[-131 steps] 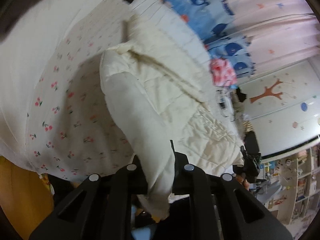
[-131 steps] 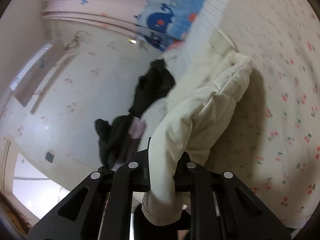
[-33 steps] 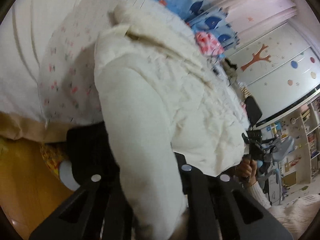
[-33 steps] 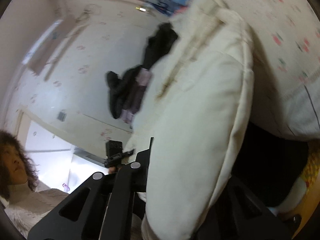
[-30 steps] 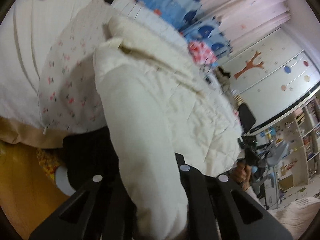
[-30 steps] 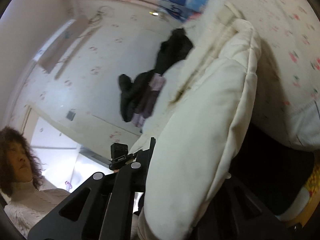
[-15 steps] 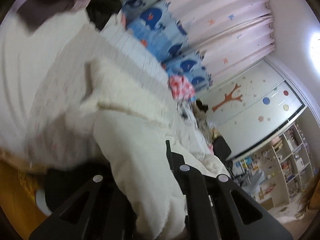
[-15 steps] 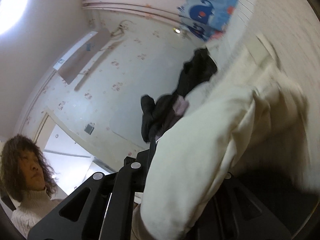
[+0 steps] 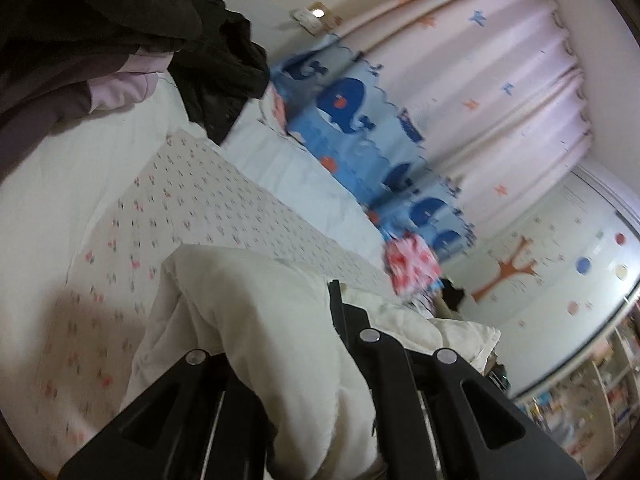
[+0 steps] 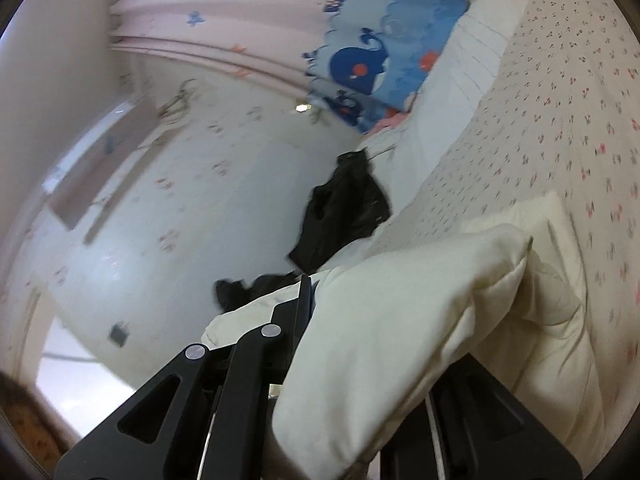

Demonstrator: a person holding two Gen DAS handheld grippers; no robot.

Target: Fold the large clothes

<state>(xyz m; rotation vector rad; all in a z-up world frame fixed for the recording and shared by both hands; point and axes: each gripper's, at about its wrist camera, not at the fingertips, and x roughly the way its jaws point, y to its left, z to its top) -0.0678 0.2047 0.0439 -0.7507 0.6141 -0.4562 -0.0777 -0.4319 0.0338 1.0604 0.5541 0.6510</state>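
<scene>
A cream padded jacket [image 9: 256, 320] hangs from both grippers over the floral bedsheet [image 9: 192, 208]. My left gripper [image 9: 288, 320] is shut on a thick fold of the jacket, which bulges between the fingers and hides the left one. In the right wrist view my right gripper [image 10: 360, 320] is shut on another puffy part of the cream jacket [image 10: 420, 320], which covers the right finger. Both hold the cloth raised above the bed [image 10: 560, 120].
Dark clothes [image 9: 120, 20] and a mauve garment [image 9: 116, 88] lie piled at the bed's far end, also in the right wrist view [image 10: 344, 208]. A blue whale-print quilt [image 9: 352, 120] and pink curtain [image 9: 500, 100] stand behind. A pink item [image 9: 412, 264] lies on the bed.
Both grippers have lifted and swung the jacket forward over the bed. The floor and bed edge have left the views; the wall, curtain and the bed's far end now fill them.
</scene>
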